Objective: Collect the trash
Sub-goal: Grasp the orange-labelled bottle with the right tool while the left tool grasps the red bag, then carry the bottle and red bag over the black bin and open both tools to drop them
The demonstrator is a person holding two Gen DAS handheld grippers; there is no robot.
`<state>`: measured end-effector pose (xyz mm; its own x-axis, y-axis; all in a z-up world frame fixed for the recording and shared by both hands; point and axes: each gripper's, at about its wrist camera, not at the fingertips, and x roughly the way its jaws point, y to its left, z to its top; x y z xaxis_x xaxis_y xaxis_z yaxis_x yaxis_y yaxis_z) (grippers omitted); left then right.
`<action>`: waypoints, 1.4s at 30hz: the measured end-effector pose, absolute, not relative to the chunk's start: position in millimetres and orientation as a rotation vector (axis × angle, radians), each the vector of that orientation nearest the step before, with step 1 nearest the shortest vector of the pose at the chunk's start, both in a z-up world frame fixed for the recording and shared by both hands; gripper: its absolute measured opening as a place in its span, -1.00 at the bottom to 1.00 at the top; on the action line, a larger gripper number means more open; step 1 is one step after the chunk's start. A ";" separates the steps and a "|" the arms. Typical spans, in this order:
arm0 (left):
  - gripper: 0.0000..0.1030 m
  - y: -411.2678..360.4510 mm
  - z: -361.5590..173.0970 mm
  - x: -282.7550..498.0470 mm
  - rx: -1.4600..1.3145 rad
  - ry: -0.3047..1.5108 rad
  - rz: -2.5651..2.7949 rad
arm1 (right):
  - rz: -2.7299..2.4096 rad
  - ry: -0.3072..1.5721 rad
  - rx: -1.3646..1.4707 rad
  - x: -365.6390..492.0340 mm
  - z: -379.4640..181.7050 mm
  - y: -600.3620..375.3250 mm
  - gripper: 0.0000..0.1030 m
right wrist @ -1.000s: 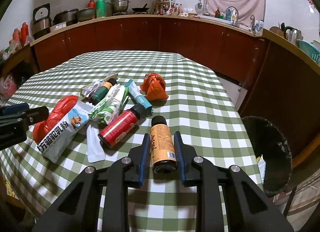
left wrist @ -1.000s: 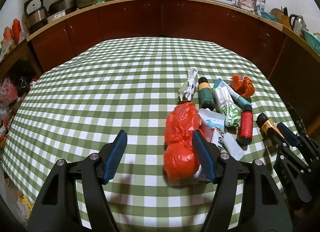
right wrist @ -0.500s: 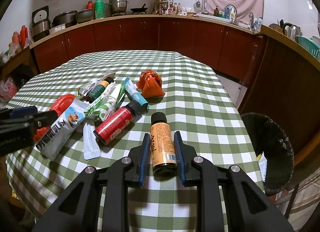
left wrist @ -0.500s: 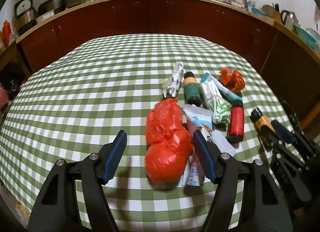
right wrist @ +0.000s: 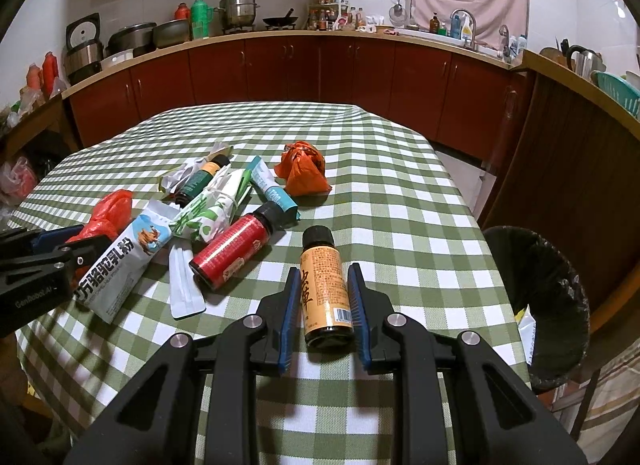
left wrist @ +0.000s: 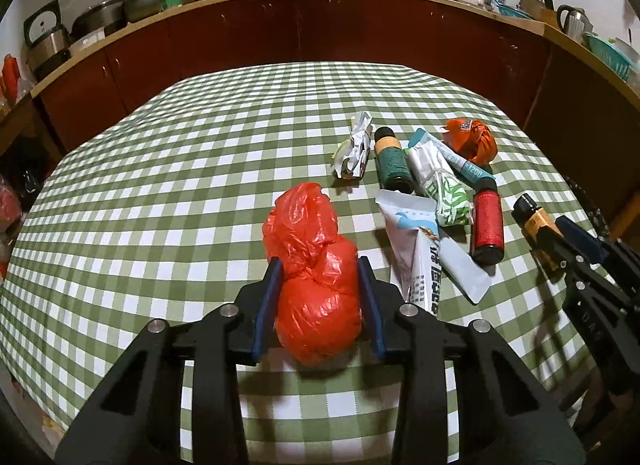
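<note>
Left wrist view: left gripper (left wrist: 319, 289) closing, pads against red plastic bag (left wrist: 314, 265); right gripper (right wrist: 324, 305) held orange-label bottle (right wrist: 325, 289). Pickup step; next, carry to bin (right wrist: 560, 305).

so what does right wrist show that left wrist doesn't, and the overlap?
Only the right wrist view: the black-lined trash bin beside the table, and the right gripper with its pads on the orange-label bottle.

Only the left wrist view: the left gripper, jaws closing, pads against the red plastic bag, seen head-on.

Both: the checked tablecloth, red bottle, green bottle, white milk-powder pouch, orange wrapper, and a side glimpse of the other gripper.
</note>
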<state>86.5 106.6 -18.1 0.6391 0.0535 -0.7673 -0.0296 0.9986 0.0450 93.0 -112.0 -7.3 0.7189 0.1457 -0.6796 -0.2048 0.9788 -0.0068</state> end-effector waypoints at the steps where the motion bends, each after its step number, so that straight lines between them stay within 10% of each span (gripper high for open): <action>1: -0.31 106.7 -17.3 85.5 0.033 0.869 0.056 | 0.195 0.740 -0.085 92.2 -6.9 -111.8 -0.52; 20: -0.33 77.6 36.5 72.6 0.049 0.698 0.060 | 0.153 0.617 -0.095 81.5 24.0 -133.3 -0.52; 42: -0.33 -122.6 11.3 124.5 0.187 0.694 -0.231 | -0.156 0.589 -0.038 95.4 22.4 -279.3 -0.52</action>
